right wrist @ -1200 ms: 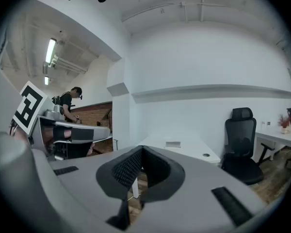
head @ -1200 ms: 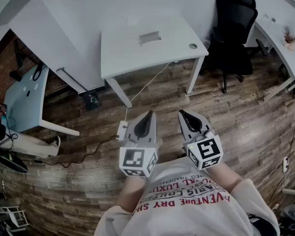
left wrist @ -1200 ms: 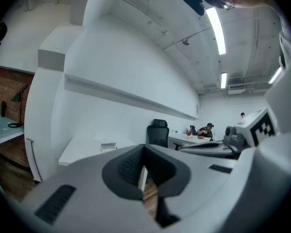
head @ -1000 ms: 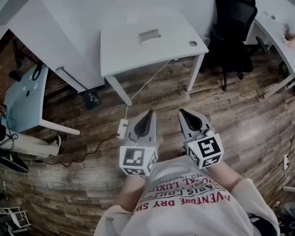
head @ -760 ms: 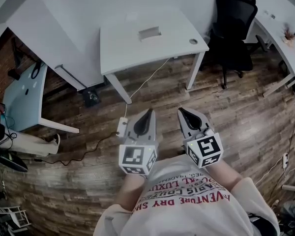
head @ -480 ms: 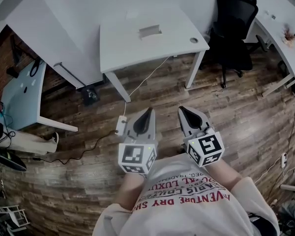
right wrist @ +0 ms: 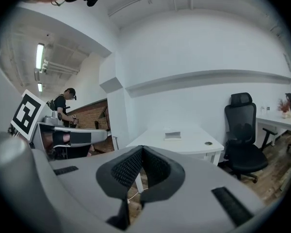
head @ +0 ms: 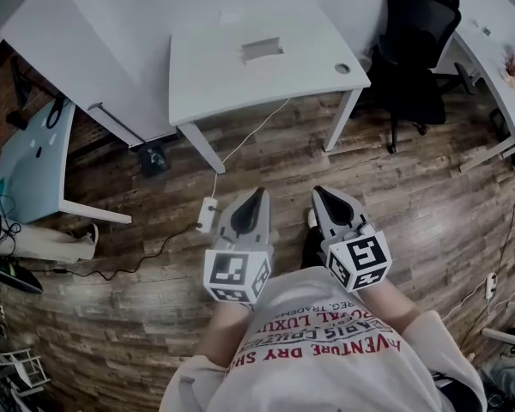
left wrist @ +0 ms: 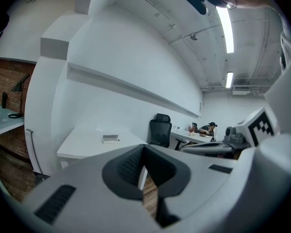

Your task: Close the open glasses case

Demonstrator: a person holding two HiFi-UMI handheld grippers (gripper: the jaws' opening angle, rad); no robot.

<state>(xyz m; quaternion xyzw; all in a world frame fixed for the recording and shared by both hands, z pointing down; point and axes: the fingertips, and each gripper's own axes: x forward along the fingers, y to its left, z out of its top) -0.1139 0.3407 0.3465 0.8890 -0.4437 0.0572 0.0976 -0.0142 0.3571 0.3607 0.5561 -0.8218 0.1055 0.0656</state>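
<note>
The glasses case (head: 263, 48) is a small grey box lying on the white table (head: 240, 75), far ahead of me; whether its lid is up is too small to tell. It also shows in the left gripper view as the case (left wrist: 110, 138) and in the right gripper view as the case (right wrist: 173, 135). My left gripper (head: 259, 194) and right gripper (head: 318, 193) are held side by side close to my chest, over the wooden floor, well short of the table. Both are shut with nothing in them: left gripper (left wrist: 144, 147), right gripper (right wrist: 142, 148).
A black office chair (head: 412, 41) stands right of the table. A power strip (head: 205, 215) with cables lies on the floor just ahead of my left gripper. A pale blue desk (head: 34, 157) is at the left, another white desk (head: 498, 67) at the right.
The view has slid a little toward the table and my dark shoe now shows between the grippers. Both grippers stay shut in the same pose at my chest.
</note>
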